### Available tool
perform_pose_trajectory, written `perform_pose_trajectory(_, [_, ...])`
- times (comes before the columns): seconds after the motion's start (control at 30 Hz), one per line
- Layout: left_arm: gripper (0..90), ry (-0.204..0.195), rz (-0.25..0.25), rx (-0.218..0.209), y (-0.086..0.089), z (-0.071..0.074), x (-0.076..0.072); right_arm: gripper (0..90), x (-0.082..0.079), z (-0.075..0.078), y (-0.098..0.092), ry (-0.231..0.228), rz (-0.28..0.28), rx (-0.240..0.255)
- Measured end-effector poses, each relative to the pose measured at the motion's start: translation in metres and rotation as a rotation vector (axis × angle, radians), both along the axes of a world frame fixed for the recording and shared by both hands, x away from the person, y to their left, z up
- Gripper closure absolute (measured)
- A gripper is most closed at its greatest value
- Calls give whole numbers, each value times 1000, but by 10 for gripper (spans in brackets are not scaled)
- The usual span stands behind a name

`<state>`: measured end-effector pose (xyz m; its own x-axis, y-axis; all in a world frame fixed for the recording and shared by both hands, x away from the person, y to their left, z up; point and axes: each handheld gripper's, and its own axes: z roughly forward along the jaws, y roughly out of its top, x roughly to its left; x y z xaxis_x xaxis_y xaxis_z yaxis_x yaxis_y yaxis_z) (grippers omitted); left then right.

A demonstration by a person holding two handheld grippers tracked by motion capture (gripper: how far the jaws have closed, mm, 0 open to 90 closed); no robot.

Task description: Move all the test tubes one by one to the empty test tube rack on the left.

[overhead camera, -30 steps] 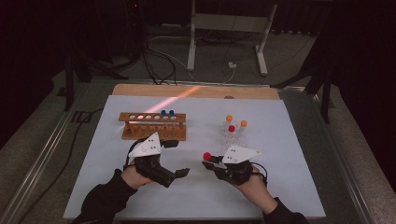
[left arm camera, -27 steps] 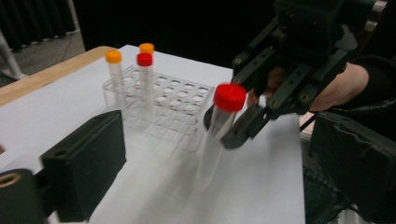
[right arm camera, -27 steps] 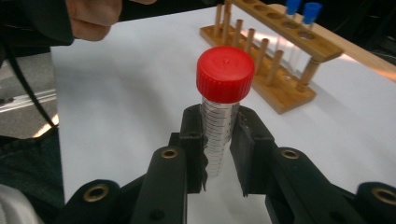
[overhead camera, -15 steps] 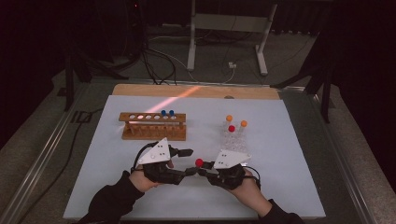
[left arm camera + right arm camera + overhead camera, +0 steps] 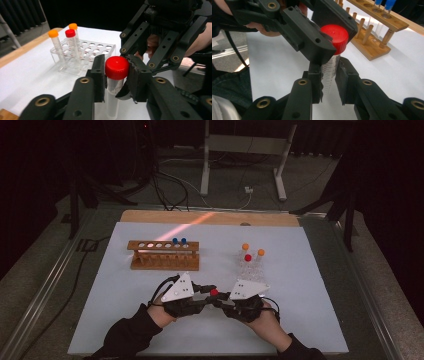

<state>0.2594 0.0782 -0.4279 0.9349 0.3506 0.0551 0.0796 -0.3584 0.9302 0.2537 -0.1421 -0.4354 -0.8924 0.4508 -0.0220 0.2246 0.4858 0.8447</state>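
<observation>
Tube upright, long axis vertical, red cap at 12 o'clock; right tongs clamp its body; left tongs, wide earlier, have just closed onto the cap.

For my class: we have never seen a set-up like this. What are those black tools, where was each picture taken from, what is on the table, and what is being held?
A person sits at a table and holds a two-jaw tool in each hand. The wide picture comes from a fixed camera above. The other two come from small cameras riding on each tool, looking along its own black jaws.

On the white surface stand a wooden rack with two blue-capped tubes and a clear plastic rack with two orange-capped tubes and one red-capped one.

Between the tools is a red-capped tube. The right hand-held gripper grips its clear body. The left hand-held gripper has just been closing, and its jaws now sit on either side of the red cap, seemingly pressing on it. It looks as if the cap may be about to be twisted.
</observation>
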Motion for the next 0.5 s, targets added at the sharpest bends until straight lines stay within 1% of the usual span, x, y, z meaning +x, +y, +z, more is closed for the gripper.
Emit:
perform_pose_trajectory(0.1, [713,14,5,-5,1,1,2,735,1,0,-1,7,-7,7])
perform_pose_trajectory(0.17, [714,16,16,-8,3,4,4,674,1,1,-2,7,-18,14])
perform_pose_trajectory(0.23, [714,20,23,-21,8,8,7,611,2,2,-4,0,-29,25])
perform_pose_trajectory(0.27, [715,17,32,-21,10,11,9,567,2,3,-6,-7,-40,33])
perform_pose_trajectory(0.33, [715,14,52,-28,18,17,13,517,2,5,-9,-29,-64,39])
perform_pose_trajectory(0.37, [715,14,69,-34,21,20,15,474,2,7,-11,-32,-69,54])
perform_pose_trajectory(0.4, [715,10,81,-32,25,24,17,437,2,8,-13,-26,-74,64])
perform_pose_trajectory(0.47, [715,-1,106,-35,33,30,22,340,2,10,-16,-39,-85,73])
perform_pose_trajectory(0.5, [715,-2,118,-37,37,33,24,303,2,11,-17,-38,-88,76])
